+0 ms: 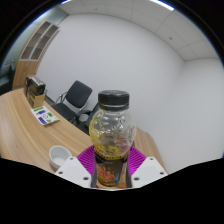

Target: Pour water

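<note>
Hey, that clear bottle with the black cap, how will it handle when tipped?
The bottle, held between the hand-held gripper's pads, looks rigid, possibly glass, so likely slippery and breakable. Its black cap appears on, so nothing should spill yet.

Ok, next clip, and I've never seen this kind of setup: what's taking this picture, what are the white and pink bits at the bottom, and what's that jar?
The camera rides on a hand-held two-finger gripper and looks forward along its fingers; no robot arm is involved. The white parts are the fingers, and the pink is their inner pads. They are closed on a clear jar with a dark lid, lifted up in front of the lens. Beside the fingers a small white cup sits on a wooden table. Office chairs stand beyond.
</note>
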{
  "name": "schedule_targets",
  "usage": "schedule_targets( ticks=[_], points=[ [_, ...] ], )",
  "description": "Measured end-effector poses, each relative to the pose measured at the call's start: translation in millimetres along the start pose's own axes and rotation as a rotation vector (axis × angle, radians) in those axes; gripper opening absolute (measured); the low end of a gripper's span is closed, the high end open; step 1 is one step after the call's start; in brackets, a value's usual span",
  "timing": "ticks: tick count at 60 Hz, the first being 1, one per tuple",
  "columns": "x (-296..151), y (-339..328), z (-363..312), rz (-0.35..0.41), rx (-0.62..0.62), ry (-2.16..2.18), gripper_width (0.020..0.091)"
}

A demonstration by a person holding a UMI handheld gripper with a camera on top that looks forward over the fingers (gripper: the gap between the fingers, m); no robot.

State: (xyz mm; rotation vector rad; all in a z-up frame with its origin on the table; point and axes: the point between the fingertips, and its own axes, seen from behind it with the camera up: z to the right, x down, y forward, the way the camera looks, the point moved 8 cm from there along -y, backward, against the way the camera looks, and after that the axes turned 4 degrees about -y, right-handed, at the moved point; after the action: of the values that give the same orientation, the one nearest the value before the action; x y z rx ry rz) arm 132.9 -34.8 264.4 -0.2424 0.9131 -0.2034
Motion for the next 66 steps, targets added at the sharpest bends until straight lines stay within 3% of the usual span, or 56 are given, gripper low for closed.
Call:
schedule_targets(
  ticks=[19, 32, 35, 45, 47, 50, 53, 56, 66],
  points=[
    [97.5, 32.7, -9.9, -0.04, -0.186, 0.495, 0.0393],
    [156.3, 50.8, -37.4, -0.082, -0.211, 0.531, 0.0417],
    [157.0, 50.0, -36.3, -0.039, -0.199, 0.527, 0.0409],
    [158.6, 50.5, -37.5, -0.035, -0.205, 0.51, 0.056],
    [162.9, 50.8, -41.0, -0.066, -0.223, 0.516, 0.0638],
    [165.0, 45.7, -44.4, -0.107, -0.251, 0.527, 0.0853],
    [167.6, 37.5, -44.4, -0.139, -0.255, 0.527, 0.0833],
    [169.0, 26.1, -40.3, -0.156, -0.239, 0.514, 0.086],
    [148.3, -44.9, -38.6, -0.164, -0.206, 0.463, 0.0858]
  ],
)
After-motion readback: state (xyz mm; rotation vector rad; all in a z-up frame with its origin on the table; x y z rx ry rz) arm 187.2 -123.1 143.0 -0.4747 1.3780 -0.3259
